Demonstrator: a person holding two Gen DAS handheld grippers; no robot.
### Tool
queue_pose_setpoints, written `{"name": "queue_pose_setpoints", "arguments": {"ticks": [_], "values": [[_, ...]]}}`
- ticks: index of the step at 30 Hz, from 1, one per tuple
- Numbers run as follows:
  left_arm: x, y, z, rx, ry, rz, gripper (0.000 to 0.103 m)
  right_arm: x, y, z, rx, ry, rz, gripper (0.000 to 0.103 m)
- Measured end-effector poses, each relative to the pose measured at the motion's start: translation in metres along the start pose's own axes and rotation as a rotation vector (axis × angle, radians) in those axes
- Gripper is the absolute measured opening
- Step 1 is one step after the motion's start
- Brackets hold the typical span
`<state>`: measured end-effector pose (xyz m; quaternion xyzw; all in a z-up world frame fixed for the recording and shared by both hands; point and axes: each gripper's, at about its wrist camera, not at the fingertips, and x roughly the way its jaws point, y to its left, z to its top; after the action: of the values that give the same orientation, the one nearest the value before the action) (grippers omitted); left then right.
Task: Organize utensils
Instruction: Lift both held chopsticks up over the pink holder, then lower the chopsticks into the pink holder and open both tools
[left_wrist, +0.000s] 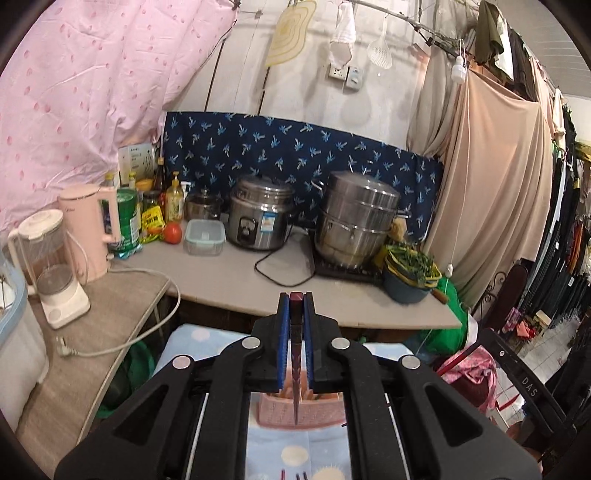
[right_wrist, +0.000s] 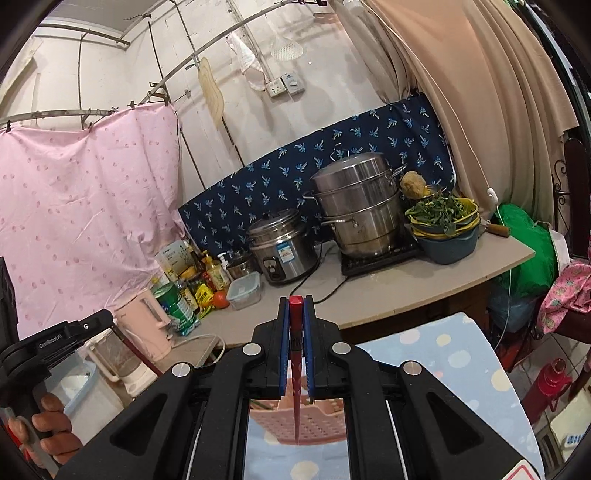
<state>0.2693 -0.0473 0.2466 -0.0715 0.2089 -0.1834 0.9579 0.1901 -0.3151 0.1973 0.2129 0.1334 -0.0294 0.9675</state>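
Observation:
My left gripper (left_wrist: 296, 300) is shut on a dark red patterned chopstick (left_wrist: 296, 354), which hangs point down between the blue pads. Below it stands a pink perforated utensil holder (left_wrist: 317, 410) on a blue dotted cloth (left_wrist: 207, 339). The ends of more chopsticks (left_wrist: 295, 475) lie on the cloth at the bottom edge. My right gripper (right_wrist: 296, 303) is shut on a bright red chopstick (right_wrist: 296, 387), also point down over the pink holder (right_wrist: 321, 421). A person's hand (right_wrist: 51, 424) grips the left tool's handle at the lower left of the right wrist view.
Beyond the cloth runs a grey counter (left_wrist: 229, 284) with a rice cooker (left_wrist: 258, 218), a steel steamer pot (left_wrist: 354, 221), a clear lunch box (left_wrist: 204, 236), a pink kettle (left_wrist: 90, 236), a blender (left_wrist: 55, 269), bottles and a basin of greens (left_wrist: 410, 273). Clothes hang at the right.

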Motion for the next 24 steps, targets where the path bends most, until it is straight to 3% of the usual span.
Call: {"name": "queue_pose_setpoints", "arguments": {"ticks": [10,20,24], "values": [[0.054,-0.002,0.013,0.032,-0.010,0.056,0.007,0.063,0.006,0.014,0.001,0.004,-0.021,0.007],[0.081,0.008,0.000,0.021,0.042,0.053,0.007,0.068,0.014,0.025,0.006,-0.026,0.010,0.007],[0.087,0.009,-0.006,0.019,0.057,0.052,0.007,0.080,0.013,0.015,-0.002,0.004,0.001,0.007]]}}
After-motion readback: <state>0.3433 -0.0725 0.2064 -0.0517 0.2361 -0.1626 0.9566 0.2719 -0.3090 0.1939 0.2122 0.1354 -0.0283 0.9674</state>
